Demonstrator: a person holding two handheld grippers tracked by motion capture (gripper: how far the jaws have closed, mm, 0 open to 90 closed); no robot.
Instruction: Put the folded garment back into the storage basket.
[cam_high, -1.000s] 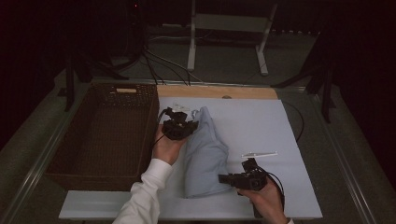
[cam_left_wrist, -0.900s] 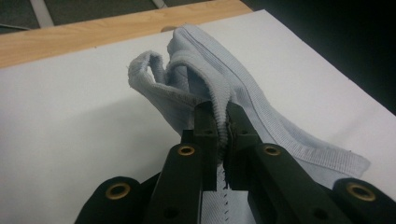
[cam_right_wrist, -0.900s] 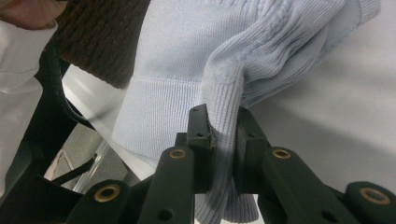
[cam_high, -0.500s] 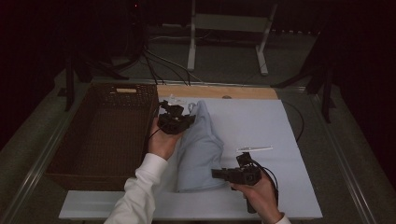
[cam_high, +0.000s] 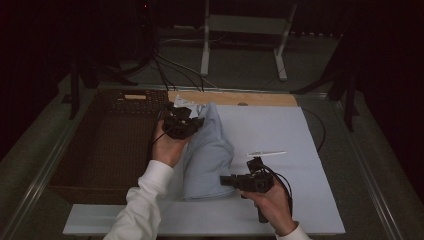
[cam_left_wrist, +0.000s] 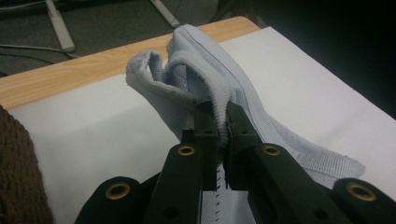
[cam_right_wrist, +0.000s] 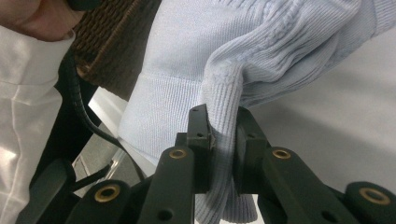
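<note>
A dark brown woven wicker basket (cam_high: 107, 145) sits at the left of the counter, its rim touching the left edge of a flat white board (cam_high: 280, 135) that covers most of the surface; the inside of the basket is too dim to tell what, if anything, lies in it. On the board, just right of the basket, lies a pale blue ribbed knit garment (cam_high: 207, 150), folded into a long bundle running from the far edge toward the near one. The left gripper (cam_high: 192, 122) holds its far end: in the left gripper view the fingers (cam_left_wrist: 205, 128) are clamped together on a bunched ridge of the knit (cam_left_wrist: 219, 93), lifting it off the board. The right gripper (cam_high: 225, 181) holds the near end, and in the right gripper view its fingers (cam_right_wrist: 200, 126) pinch a thick ribbed fold (cam_right_wrist: 224, 93) between them. The left hand (cam_high: 167, 147), in a white sleeve, reaches forward beside the basket rim, with the gripper pointing right. The right hand (cam_high: 272, 200) rests low near the board's front edge, its gripper pointing left into the cloth. A thin white stick (cam_high: 266, 154) lies on the board beyond the right hand, apart from the garment.
</note>
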